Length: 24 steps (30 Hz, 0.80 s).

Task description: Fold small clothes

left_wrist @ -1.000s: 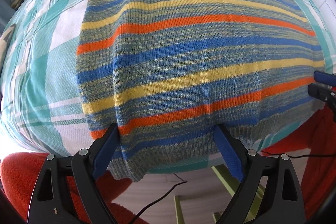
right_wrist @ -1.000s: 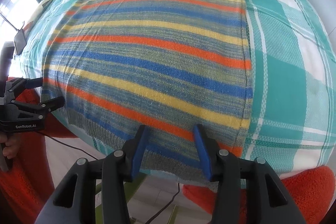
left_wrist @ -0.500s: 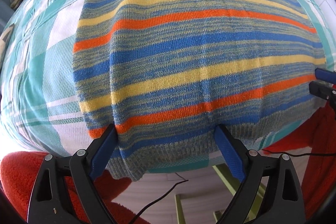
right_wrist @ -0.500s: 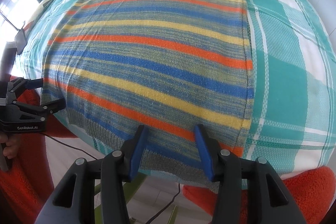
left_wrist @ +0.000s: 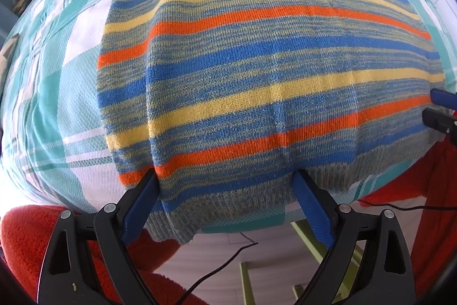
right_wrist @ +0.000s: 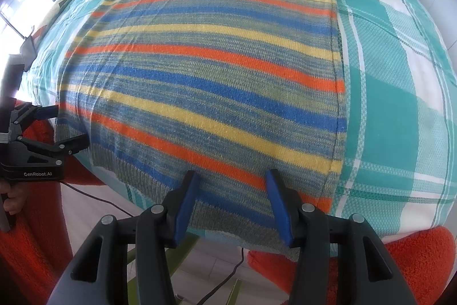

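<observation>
Both grippers, left [left_wrist: 225, 187] and right [right_wrist: 231, 185], stood with jaws apart over the hem just ahead, gripping nothing. Beyond them the striped sweater [right_wrist: 205, 70] lay flat, unfolded, on the checked bedspread [right_wrist: 400, 93]; I judged every fold remained.

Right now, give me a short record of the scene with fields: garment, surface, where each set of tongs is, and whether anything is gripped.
garment: striped knit sweater, spread flat, sleeves out at the far end
surface: teal and white checked cloth on a table
hem: ribbed hem hangs slightly over the near edge
left tongs: open, fingers either side of the hem near its left corner
right tongs: open, over the hem near its right corner
gripped: nothing yet
folds made: none visible
</observation>
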Each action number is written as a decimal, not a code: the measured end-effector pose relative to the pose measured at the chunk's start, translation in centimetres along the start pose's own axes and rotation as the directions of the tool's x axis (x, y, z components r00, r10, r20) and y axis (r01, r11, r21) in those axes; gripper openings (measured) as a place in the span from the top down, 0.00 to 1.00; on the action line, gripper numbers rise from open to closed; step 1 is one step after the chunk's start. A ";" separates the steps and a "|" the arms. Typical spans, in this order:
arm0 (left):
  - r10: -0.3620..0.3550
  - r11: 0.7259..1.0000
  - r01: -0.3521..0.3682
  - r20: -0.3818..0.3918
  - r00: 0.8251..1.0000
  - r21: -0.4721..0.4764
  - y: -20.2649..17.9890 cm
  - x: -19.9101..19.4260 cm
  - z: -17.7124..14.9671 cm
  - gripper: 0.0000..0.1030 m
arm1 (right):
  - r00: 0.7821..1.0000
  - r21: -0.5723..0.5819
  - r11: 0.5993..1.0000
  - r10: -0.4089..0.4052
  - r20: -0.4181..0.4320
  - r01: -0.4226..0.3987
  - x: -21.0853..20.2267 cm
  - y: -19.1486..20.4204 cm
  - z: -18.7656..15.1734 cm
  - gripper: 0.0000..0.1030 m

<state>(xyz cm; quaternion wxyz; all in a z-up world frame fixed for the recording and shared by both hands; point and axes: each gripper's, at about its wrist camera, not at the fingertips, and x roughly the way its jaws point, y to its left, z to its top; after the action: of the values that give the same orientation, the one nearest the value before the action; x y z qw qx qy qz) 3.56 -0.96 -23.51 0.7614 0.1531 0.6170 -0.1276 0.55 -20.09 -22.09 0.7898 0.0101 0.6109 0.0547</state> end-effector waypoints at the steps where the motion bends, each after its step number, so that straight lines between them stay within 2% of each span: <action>1: 0.000 1.000 0.000 -0.001 1.000 0.001 0.0 0.0 0.0 0.09 | 1.000 -0.001 1.000 -0.001 -0.001 0.001 0.0 0.0 0.0 0.51; 12: 0.013 1.000 -0.012 -0.029 0.999 0.023 -0.1 0.6 -0.3 0.09 | 0.999 -0.022 1.000 -0.019 -0.029 0.018 0.1 0.6 -0.4 0.47; 14: 0.026 0.999 -0.025 -0.050 0.998 0.036 -0.3 0.7 -0.6 0.10 | 0.998 -0.029 0.999 -0.022 -0.052 0.021 0.1 0.6 -0.6 0.47; 17: 0.054 0.996 -0.049 -0.079 0.995 0.068 -0.5 -0.2 -1.5 0.16 | 0.990 -0.058 0.998 -0.036 -0.139 0.028 0.0 0.4 -1.6 0.47; 19: 0.045 0.997 -0.042 -0.048 0.998 0.061 0.1 -2.2 -2.1 0.16 | 0.977 -0.089 0.996 -0.039 -0.209 0.021 -0.6 -0.3 -2.6 0.47; 21: 0.004 1.000 -0.004 0.000 1.000 0.014 1.3 -4.8 -2.5 0.16 | 0.971 -0.108 0.994 -0.052 -0.233 0.028 -2.6 -2.0 -3.3 0.47; 24: -0.058 0.995 0.065 0.093 0.994 -0.073 3.7 -8.4 -1.6 0.14 | 0.987 -0.102 0.990 -0.112 -0.113 0.100 -8.5 -5.5 -1.9 0.47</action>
<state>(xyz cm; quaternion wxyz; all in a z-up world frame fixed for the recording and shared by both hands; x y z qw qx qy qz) 1.79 3.09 -15.32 0.7895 0.0990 0.5907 -0.1342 -3.00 -26.44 -14.85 0.7535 -0.0637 0.6530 0.0425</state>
